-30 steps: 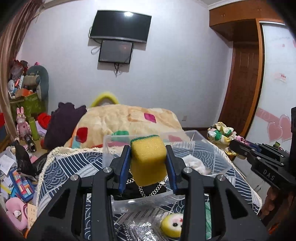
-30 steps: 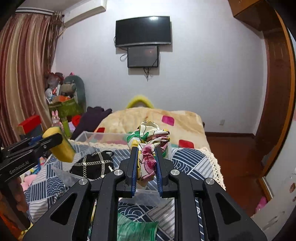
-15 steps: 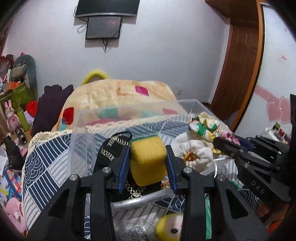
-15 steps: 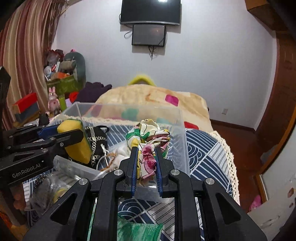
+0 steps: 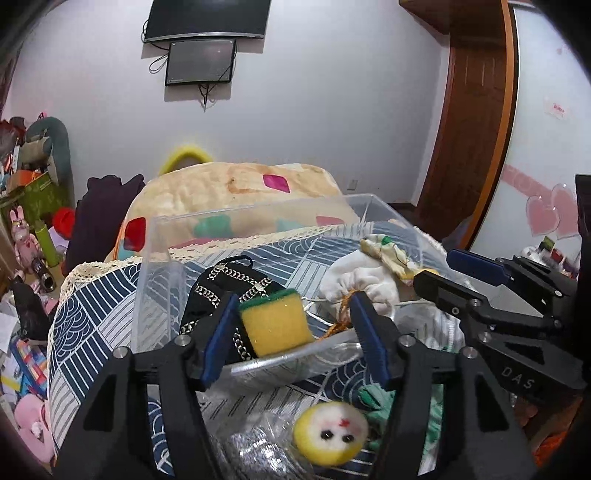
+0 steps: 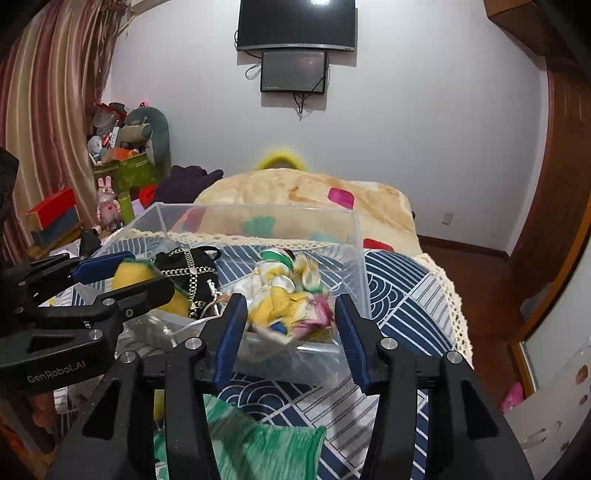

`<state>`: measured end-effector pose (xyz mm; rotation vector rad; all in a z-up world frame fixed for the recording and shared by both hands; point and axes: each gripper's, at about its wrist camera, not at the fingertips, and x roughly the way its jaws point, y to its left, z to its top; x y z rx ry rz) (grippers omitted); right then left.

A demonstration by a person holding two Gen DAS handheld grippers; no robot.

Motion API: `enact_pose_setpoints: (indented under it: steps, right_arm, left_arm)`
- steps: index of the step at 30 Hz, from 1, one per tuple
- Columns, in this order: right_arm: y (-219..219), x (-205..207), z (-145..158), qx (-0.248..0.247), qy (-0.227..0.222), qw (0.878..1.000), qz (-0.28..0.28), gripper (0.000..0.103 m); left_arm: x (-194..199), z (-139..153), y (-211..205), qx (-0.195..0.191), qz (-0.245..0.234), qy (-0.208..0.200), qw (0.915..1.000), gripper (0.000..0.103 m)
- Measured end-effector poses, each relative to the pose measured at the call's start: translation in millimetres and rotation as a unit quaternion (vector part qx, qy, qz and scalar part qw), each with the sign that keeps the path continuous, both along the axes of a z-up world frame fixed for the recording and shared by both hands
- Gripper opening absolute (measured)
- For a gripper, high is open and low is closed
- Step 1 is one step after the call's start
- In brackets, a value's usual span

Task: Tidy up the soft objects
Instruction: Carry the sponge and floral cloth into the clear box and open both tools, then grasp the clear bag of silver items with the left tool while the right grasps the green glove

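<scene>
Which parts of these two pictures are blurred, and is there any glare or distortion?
Right wrist view: the floral cloth inside the open right tool is smeared by blur; a bright glare spot sits on the TV. Left wrist view: the sponge is sharp; the fisheye bends the door.

White wall (image 6: 406,110), mounted television (image 6: 296,24), wooden door (image 5: 469,122), striped curtain (image 6: 48,110).

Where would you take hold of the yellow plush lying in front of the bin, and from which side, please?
Probably across the plush at its round middle, coming down from above. It lies face up on the bedspread. Silver wrap crowds its left and green cloth its right, so setting the fingers front to back looks cleaner.
</scene>
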<state>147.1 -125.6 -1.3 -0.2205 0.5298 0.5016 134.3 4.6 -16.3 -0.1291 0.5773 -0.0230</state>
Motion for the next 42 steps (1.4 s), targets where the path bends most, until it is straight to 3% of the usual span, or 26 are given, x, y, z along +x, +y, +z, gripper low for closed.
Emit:
enact_pose_setpoints:
  steps: [5,12,18,25,35,42]
  right_arm:
    - [-5,-13,16,0.012,-0.026,1.0,0.007,0.049]
    - [-12,-35,40,0.043,-0.066,0.997,0.014,0.053]
    - [-13,-48,38,0.056,-0.071,0.996,0.021,0.056]
    - [-7,-54,13,0.041,-0.054,0.998,0.017,0.061]
    - [-6,-52,-30,0.025,0.015,1.0,0.012,0.061]
    - [-5,-47,-60,0.015,0.065,0.998,0.01,0.061]
  left_arm:
    - [-14,15,4,-0.006,0.008,-0.021,0.9997,0.064]
    - [-46,43,13,-0.002,0.024,-0.068,0.9974,0.074]
    - [-69,40,18,0.007,0.037,-0.08,0.9961,0.081]
    - [-82,7,20,0.004,0.049,-0.05,0.9975,0.083]
    - [-82,-48,16,-0.049,0.033,0.021,0.998,0.082]
    - [-83,-68,7,-0.056,0.021,0.043,0.9972,0.07]
